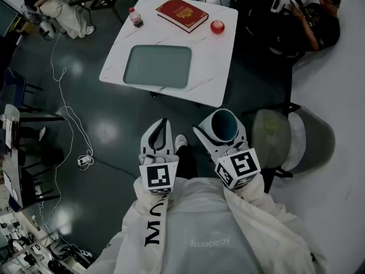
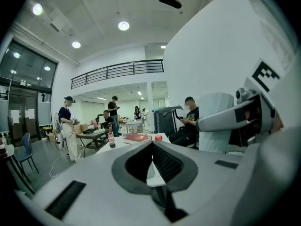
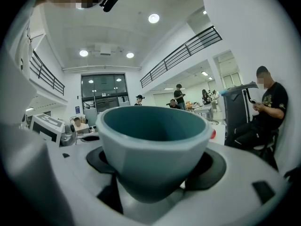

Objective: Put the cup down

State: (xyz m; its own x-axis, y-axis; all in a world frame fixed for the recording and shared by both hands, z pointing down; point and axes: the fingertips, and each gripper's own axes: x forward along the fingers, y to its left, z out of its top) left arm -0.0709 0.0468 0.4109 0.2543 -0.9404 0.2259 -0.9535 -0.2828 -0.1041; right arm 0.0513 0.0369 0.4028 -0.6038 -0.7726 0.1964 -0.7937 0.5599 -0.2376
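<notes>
Two grippers were held close before the body: the left gripper (image 1: 162,124) was seen with jaws pressed together on nothing, while the cup (image 3: 153,145) was clamped upright, off any surface, by the right gripper (image 1: 221,131). Farther ahead, a grey tray (image 1: 158,66) was laid on the white table (image 1: 217,67), a red book (image 1: 182,13) beyond it.

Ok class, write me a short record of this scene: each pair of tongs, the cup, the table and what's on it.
left tongs: shut, nothing between them
right tongs: shut on the cup
cup: upright, teal inside, held short of the table, not yet set down
table: white, ahead of both tongs
on the table: grey tray, red book, bottle, small red round thing
</notes>
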